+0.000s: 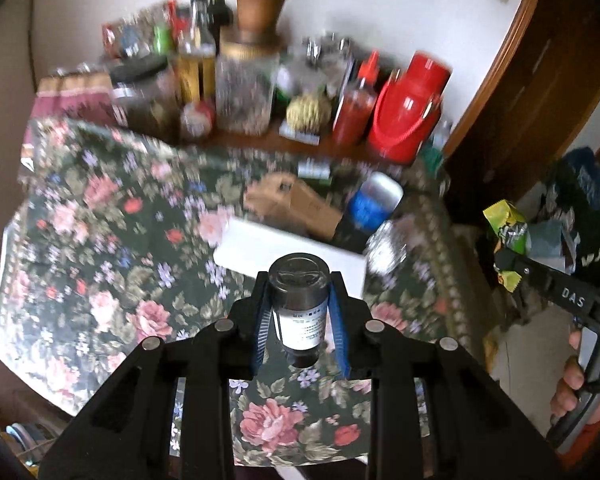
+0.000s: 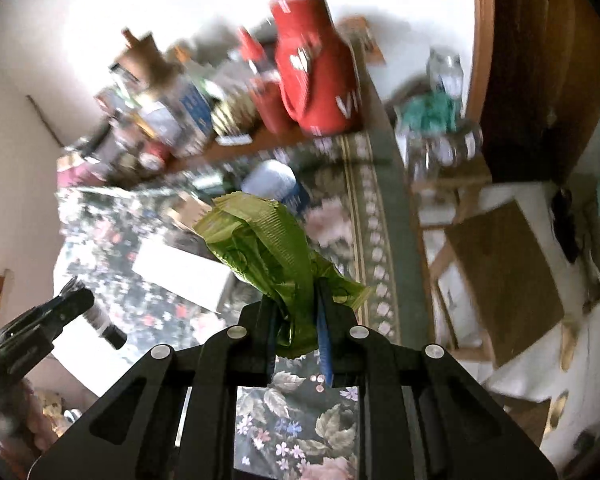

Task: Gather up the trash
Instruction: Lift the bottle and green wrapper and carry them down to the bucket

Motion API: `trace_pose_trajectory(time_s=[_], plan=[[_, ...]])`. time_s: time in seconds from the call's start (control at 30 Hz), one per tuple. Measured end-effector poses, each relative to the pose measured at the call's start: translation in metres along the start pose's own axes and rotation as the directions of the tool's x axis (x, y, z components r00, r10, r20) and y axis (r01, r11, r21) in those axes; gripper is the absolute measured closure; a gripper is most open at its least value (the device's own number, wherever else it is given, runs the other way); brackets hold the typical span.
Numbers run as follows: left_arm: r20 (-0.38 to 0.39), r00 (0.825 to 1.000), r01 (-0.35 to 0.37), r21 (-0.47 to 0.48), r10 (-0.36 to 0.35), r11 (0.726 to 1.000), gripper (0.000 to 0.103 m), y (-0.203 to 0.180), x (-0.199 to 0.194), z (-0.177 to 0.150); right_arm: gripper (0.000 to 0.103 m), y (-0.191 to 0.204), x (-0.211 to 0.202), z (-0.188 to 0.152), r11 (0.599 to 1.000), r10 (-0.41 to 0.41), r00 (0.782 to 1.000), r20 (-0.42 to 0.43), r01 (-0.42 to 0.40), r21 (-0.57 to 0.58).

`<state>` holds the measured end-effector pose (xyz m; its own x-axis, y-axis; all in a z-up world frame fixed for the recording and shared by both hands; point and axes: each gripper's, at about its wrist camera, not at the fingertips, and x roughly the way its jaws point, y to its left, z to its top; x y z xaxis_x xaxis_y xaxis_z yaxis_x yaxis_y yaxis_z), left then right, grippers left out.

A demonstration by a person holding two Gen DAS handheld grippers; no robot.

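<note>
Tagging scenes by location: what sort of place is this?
Probably a home dining room or kitchen corner: a floral tablecloth covers the table, bottles, jars and a red thermos crowd its far side along the wall, and a wooden door frame stands on the right.

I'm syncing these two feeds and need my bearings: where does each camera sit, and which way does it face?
Left wrist: on the left gripper, looking down along its fingers at the floral tablecloth; a dark bottle is clamped; a hand shows at right.
Right wrist: on the right gripper, facing down over the table's edge, pinching a green wrapper.
Shared: red jug, white box, and each view catches the other gripper.
</note>
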<state>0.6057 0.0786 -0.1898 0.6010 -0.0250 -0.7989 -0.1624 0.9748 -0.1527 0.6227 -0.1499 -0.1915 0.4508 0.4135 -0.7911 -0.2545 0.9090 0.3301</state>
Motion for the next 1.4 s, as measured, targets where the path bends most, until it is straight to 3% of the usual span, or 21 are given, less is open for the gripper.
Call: trace_pose_trajectory(time_s=[0.3,0.63,0.83,1.1,1.4], plan=[[0.203,0.979,0.001,0.022,-0.005,1.000,0.076,-0.020,-0.093,0.003,0.088,0.027,-0.078,0.003,0.993,0.079,0.982,0.170,-0.062,-0.103],[0.334,0.941,0.023,0.113,-0.060,0.993,0.076,-0.013,-0.175,-0.028,0.088,0.072,-0.147,-0.037,0.990,0.101,0.947,0.304,-0.065,-0.127],[0.318,0.938,0.096,0.140,-0.136,0.986,0.076,0.023,-0.212,-0.069,0.088,0.107,-0.168,-0.083,0.995,0.069,0.942,0.327,-0.041,-0.091],[0.311,0.939,0.102,0.158,-0.148,0.982,0.076,0.070,-0.253,-0.134,0.088,0.155,-0.186,-0.159,0.997,0.043,0.944,0.328,-0.020,-0.074],[0.203,0.961,0.148,0.202,-0.189,0.968,0.076,0.100,-0.255,-0.190,0.088,0.186,-0.178,-0.232,1.000,0.001,0.966,0.257,0.005,-0.025]])
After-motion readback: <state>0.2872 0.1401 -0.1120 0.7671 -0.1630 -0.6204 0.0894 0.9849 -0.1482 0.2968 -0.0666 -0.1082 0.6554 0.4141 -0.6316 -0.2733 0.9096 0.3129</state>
